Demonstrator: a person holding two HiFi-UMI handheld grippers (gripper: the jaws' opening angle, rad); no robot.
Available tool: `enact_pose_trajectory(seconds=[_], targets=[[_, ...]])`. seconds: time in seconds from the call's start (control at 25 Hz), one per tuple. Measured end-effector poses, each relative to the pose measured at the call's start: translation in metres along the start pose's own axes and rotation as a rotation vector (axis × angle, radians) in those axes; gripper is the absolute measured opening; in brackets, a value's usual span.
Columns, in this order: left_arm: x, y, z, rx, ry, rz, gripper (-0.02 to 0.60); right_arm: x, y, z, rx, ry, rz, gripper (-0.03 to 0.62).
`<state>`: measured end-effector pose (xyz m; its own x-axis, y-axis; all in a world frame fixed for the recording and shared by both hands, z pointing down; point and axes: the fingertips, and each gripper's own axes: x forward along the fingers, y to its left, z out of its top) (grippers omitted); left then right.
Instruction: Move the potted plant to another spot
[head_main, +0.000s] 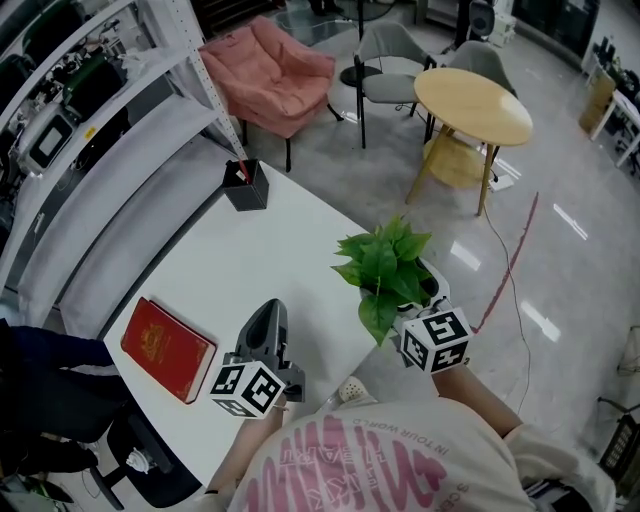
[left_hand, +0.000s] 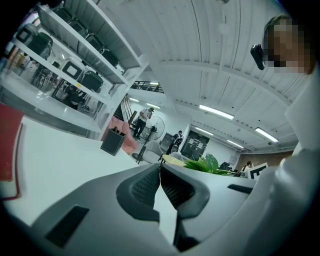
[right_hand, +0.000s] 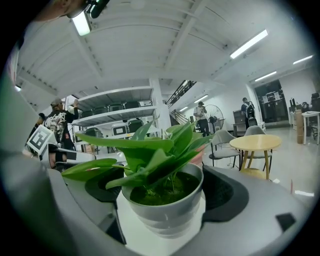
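Note:
The potted plant, green leaves in a grey-white pot, is at the right edge of the white table, close to the person. My right gripper has its jaws wide around the pot. In the right gripper view its dark pads lie against both sides of the pot. White tabletop shows under the pot; I cannot tell whether the pot rests on it. My left gripper hovers over the table's near part, left of the plant. It is shut, and its ribbed pads meet with nothing between them.
A red book lies at the table's near left. A black pen holder stands at the far corner. Beyond the table are a pink armchair, a round wooden table with grey chairs, and shelving to the left.

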<state>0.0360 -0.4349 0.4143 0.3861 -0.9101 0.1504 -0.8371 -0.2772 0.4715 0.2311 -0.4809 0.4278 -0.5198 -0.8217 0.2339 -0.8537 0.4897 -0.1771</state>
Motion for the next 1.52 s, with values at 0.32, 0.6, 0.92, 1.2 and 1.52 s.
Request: enact_pose_trajectory(seconds=[0.32,0.6,0.92,1.2,1.52], targets=[[-0.009,0.024,0.0,-0.025,-0.009,0.051,0.025,0.021,0.003,-0.021,-0.009,0.06,0.021,0.506],[-0.013,0.044,-0.001,-0.048,-0.027,0.082,0.025,0.035,0.01,-0.036,-0.036,0.106,0.049,0.506],[-0.019,0.044,0.007,-0.063,-0.048,0.113,0.025,0.041,0.008,-0.041,-0.064,0.16,0.074,0.508],[-0.018,0.054,0.008,-0.075,-0.052,0.123,0.025,0.046,0.007,-0.043,-0.066,0.166,0.077,0.509],[-0.015,0.057,0.008,-0.087,-0.053,0.119,0.025,0.046,0.008,-0.043,-0.069,0.17,0.084,0.509]])
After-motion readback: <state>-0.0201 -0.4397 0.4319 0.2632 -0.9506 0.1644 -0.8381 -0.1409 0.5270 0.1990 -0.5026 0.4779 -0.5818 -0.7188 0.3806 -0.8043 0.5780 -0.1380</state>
